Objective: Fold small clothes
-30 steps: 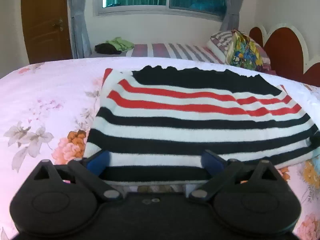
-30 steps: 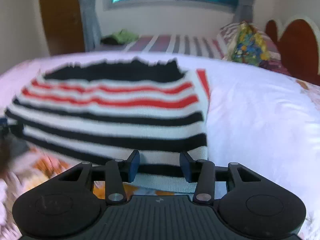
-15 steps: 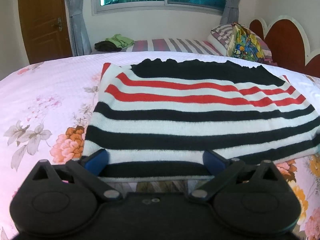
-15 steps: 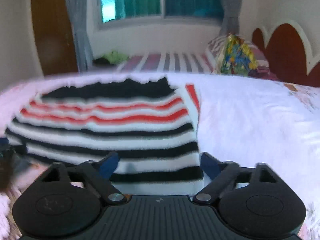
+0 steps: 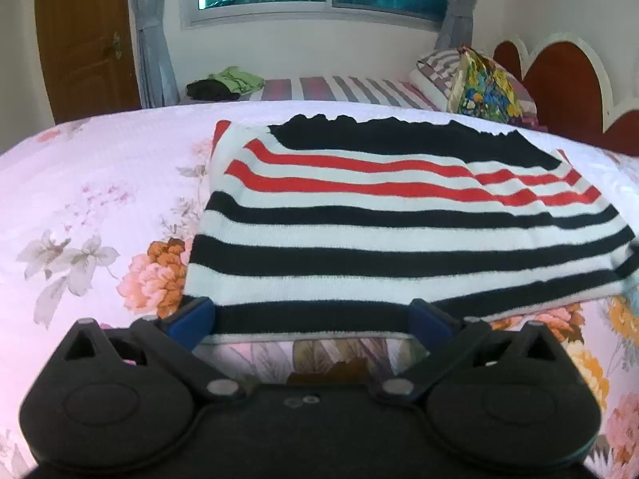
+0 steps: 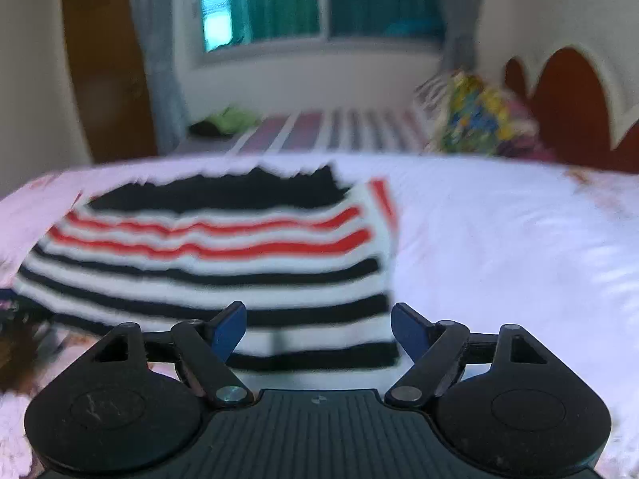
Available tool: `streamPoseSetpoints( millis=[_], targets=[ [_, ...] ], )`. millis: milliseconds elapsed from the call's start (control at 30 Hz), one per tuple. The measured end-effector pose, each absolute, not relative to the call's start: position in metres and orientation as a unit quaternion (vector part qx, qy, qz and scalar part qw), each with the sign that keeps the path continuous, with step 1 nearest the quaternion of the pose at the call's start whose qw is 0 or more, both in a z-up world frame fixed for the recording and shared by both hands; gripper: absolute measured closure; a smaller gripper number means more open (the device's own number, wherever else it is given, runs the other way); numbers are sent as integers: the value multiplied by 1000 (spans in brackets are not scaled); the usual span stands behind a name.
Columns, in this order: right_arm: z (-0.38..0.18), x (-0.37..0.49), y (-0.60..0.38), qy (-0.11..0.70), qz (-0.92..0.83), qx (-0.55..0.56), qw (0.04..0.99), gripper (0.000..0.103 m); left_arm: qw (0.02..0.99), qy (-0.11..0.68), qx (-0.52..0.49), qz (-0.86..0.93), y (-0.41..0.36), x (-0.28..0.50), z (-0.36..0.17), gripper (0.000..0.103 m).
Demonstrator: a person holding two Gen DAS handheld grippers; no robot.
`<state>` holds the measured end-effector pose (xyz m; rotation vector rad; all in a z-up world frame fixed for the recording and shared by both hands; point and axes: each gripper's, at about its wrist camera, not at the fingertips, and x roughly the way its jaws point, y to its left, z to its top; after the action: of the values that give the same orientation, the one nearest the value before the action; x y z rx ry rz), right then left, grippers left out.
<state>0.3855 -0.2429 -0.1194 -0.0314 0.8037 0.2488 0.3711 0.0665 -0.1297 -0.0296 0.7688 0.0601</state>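
A knit garment (image 5: pixel 399 219) with black, white and red stripes lies folded flat on the floral bedspread (image 5: pixel 88 199). It also shows, blurred, in the right wrist view (image 6: pixel 223 255). My left gripper (image 5: pixel 311 319) is open and empty, its blue fingertips just over the garment's near left edge. My right gripper (image 6: pixel 317 327) is open and empty above the garment's near right corner.
A second bed (image 5: pixel 343 90) with striped sheets stands behind, with dark and green clothes (image 5: pixel 223 84) on it and a colourful pillow (image 5: pixel 485 88). A red headboard (image 5: pixel 567 80) is at the right. A wooden door (image 5: pixel 84 40) is at the left.
My right gripper has opened, let go of the garment's edge and lifted back. My left gripper stayed open and rose slightly. The garment now lies flat.
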Motion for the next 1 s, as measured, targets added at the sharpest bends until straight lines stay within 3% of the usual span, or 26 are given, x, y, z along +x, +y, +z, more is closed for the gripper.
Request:
streamPoseSetpoints(
  millis=[133,300,367,400,433,600,633,700,767,867,933,1000],
  targets=[
    [-128,391,-252,411,107,10,905,23,922,386,-20,31,68,367,-126,1],
    [-105,364,-264,368,108,38,923,23,911,404,-49,68,77,352,-121,1],
    [-100,359,-266,365,110,45,923,49,910,402,-69,72,81,348,-119,1],
    [-99,359,-267,371,109,52,921,74,910,401,-75,71,81,346,-117,1],
    [-99,360,-268,373,108,61,920,81,911,399,-79,72,82,345,-116,2],
    [-93,359,-262,367,130,66,919,80,912,391,-104,66,80,341,-111,2],
    [-92,359,-259,363,131,65,920,75,911,393,-105,66,79,343,-112,3],
    [-91,360,-254,362,142,64,919,74,908,396,-118,65,80,344,-116,6],
    [-93,362,-249,365,146,65,917,74,906,391,-149,60,84,344,-120,18],
    [-97,366,-241,370,154,57,914,72,898,362,-243,57,102,343,-127,18],
    [-98,367,-235,363,156,52,917,37,888,337,-309,57,116,343,-131,18],
    [-98,370,-231,349,166,51,921,32,874,310,-370,57,128,345,-138,19]
  ],
)
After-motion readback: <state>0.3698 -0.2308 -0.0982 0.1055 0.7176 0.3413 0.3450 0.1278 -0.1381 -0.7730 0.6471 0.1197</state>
